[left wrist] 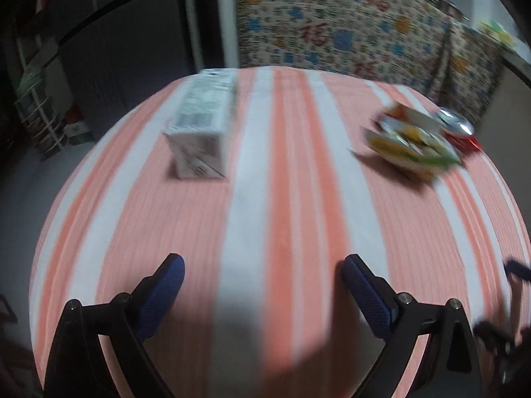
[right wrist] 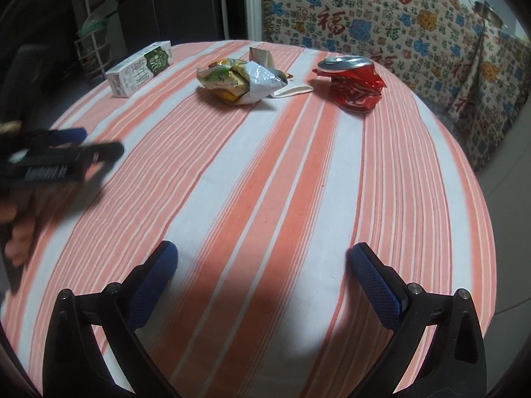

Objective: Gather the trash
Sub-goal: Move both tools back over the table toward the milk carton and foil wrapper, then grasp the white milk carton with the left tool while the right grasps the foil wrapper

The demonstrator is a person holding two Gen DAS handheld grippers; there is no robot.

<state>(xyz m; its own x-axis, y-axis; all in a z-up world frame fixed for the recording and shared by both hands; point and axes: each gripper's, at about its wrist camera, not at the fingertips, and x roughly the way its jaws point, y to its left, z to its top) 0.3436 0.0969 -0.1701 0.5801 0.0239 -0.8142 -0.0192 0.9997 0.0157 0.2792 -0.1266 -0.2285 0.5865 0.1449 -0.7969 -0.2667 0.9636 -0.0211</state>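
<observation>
A white milk carton lies on its side at the table's far left. A crumpled snack bag lies mid-table, with a white scrap beside it. A crushed red can stands to its right. My left gripper is open and empty above the cloth, well short of the carton; it also shows in the right wrist view at the left edge. My right gripper is open and empty, short of the trash.
The round table carries an orange and white striped cloth. A patterned cloth-covered piece of furniture stands behind it. A wire rack and dark cabinets stand at the far left. The left wrist view is blurred.
</observation>
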